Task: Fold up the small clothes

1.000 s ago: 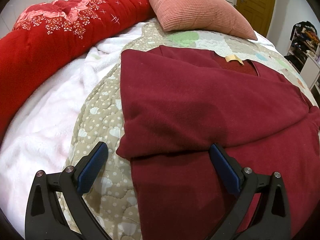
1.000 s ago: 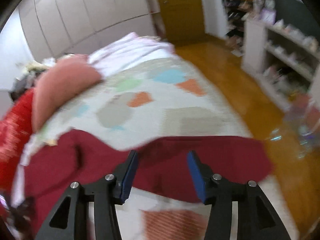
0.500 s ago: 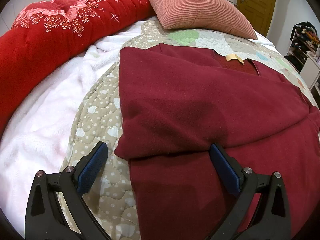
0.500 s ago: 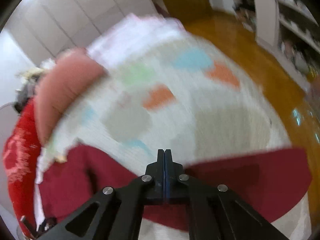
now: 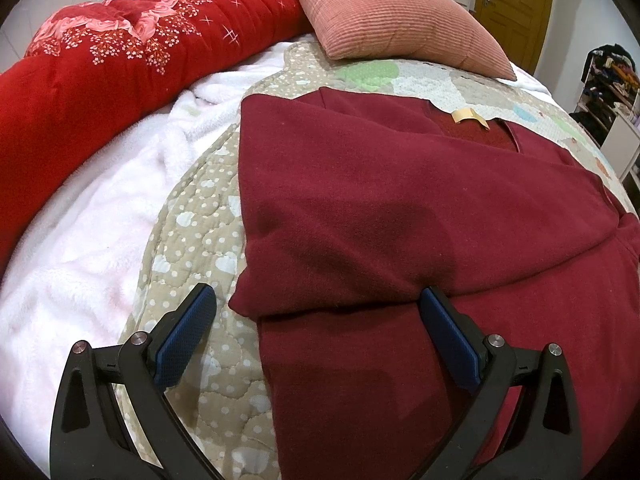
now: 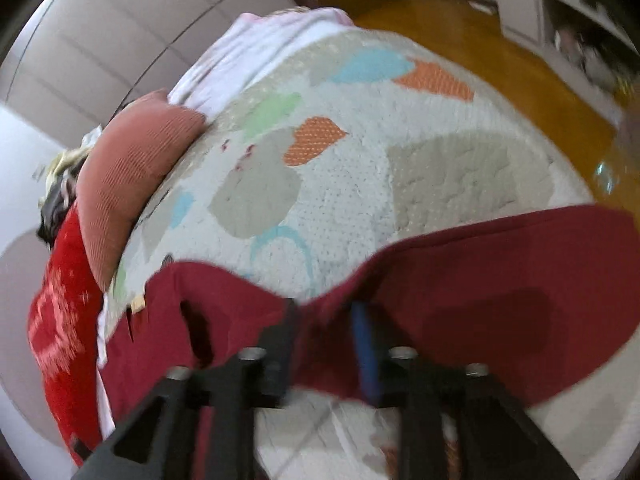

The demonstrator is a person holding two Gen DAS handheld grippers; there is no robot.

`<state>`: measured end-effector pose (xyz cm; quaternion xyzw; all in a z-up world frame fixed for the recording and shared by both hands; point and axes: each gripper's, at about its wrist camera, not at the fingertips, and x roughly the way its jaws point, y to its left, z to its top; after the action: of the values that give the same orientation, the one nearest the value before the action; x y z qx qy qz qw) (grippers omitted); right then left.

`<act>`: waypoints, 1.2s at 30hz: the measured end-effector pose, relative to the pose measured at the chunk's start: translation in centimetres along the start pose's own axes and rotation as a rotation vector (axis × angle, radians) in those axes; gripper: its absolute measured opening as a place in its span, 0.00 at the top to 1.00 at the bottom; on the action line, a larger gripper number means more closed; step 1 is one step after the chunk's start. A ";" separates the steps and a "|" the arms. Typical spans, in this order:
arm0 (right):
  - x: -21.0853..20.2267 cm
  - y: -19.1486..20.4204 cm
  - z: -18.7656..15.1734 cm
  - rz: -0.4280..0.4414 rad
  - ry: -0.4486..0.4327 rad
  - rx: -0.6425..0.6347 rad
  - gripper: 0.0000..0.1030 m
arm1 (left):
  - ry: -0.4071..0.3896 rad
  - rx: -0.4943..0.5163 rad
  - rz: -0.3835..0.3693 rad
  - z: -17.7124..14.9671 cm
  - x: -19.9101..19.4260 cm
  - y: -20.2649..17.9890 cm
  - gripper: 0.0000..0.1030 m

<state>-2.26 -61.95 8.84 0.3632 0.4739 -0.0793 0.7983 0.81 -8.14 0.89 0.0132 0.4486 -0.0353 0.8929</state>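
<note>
While my left wrist camera looks across the bed, I see the left gripper (image 5: 316, 320) with its fingers spread wide and nothing between them. It hovers at the near left corner of the maroon sweater (image 5: 400, 220), which lies flat on the patchwork quilt (image 5: 192, 240). One sleeve is folded diagonally across the body of the garment, and its cuff end sits just in front of my blue pads (image 5: 184, 332). A tan neck label (image 5: 470, 117) shows at the collar on the far side. To the left lies a white fleece blanket (image 5: 88, 216), with a red floral comforter (image 5: 100, 64) rolled along the far edge and a pink ribbed cushion (image 5: 396, 24) beside it.

On the right wrist camera the picture is blurred by motion. Here the right gripper (image 6: 326, 344) has its fingers parted, and a raised ridge of the sweater's fabric (image 6: 480, 292) stands between them. I cannot tell whether the pads press on the cloth. The sweater stretches across the near part of the quilt, and the other sleeve runs off to the right. Beyond the bed I see an orange wooden floor (image 6: 520, 60).
</note>
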 end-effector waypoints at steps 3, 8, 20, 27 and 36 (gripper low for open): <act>1.9 -0.5 1.3 -0.016 0.041 0.053 0.47 | 0.004 -0.004 -0.005 0.0 0.0 0.1 0.01; 1.3 -0.6 1.9 -0.083 -0.019 0.013 0.91 | 0.004 -0.003 -0.003 0.0 0.0 0.1 0.01; -10.4 0.8 -8.2 0.055 -0.193 -0.244 0.94 | 0.002 -0.001 0.001 0.0 0.0 0.1 0.01; -9.2 -7.4 -14.5 0.008 -0.010 -0.092 0.94 | -0.001 -0.001 0.001 0.0 0.0 0.0 0.01; -11.4 -2.2 -4.2 -0.053 -0.248 -0.118 0.28 | 0.000 0.000 0.004 0.1 0.0 0.1 0.01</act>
<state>-12.36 -63.30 15.78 0.2905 0.3848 -0.1166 0.8683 0.90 -8.09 0.90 0.0141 0.4485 -0.0335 0.8930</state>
